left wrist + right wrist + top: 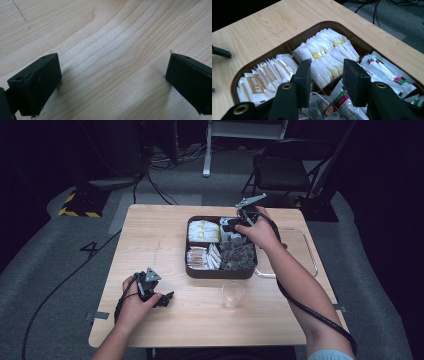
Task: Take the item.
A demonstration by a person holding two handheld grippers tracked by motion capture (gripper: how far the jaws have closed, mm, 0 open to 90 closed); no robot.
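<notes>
I had the left gripper [162,298] resting on the pale wooden worktop [160,235], its fingers [37,82] spread wide over bare wood. My right gripper [325,80] hung over the brown compartmented plastic tray [220,271] of sachets, fingers [354,82] narrowly apart, gripping nothing. A clear plastic cup [233,294] stood just before the tray.

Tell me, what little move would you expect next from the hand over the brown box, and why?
Probably lowering the right tool a little and closing it on one packet. Its jaws stand apart just above the packets in the brown tray, gripping nothing yet. A clear cup waits empty in front of the tray, perhaps the packet's destination.
</notes>
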